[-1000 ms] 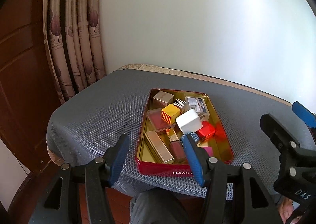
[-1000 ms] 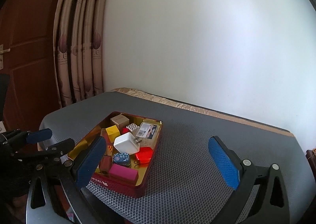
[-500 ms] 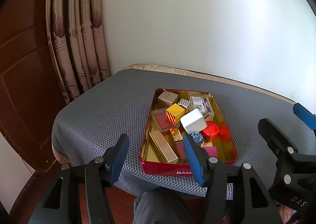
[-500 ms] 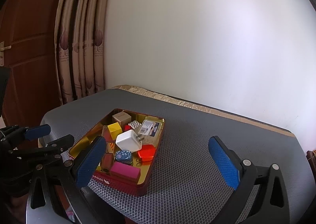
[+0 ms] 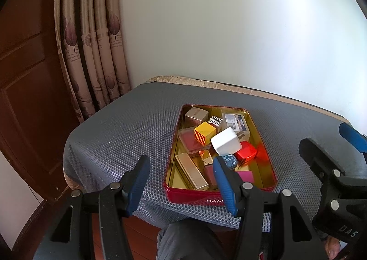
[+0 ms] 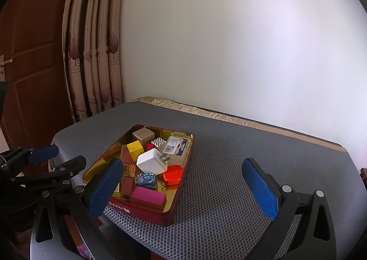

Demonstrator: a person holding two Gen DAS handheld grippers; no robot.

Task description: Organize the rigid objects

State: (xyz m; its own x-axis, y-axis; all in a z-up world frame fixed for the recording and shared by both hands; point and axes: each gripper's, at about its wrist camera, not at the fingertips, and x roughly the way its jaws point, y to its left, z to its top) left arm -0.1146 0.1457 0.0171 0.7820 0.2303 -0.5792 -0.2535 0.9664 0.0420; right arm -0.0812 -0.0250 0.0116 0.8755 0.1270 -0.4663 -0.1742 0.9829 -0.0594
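Observation:
A red tin with a gold inside [image 5: 263, 145] [image 6: 181, 182] stands near the table's front left and holds several small rigid objects: a white charger [image 5: 226, 142] [image 6: 151, 161], a yellow striped cube [image 5: 204, 133], a red box [image 5: 246, 151] [image 6: 173, 175], a pink block [image 6: 149, 195], a gold bar [image 5: 191, 171]. My left gripper [image 5: 181, 182] is open and empty, in front of the tin's near edge. My right gripper [image 6: 183, 187] is open and empty, above the mat to the right of the tin.
A grey mesh mat [image 5: 128, 127] [image 6: 252, 156] covers the table, which ends at a white wall behind. Curtains [image 5: 96, 42] and a dark wooden door [image 5: 25, 76] stand at the left. The person's knee [image 5: 183, 237] shows below the front edge.
Both grippers have risen and drawn back slightly, so the tin sits a little farther into each view. Both stay open and empty.

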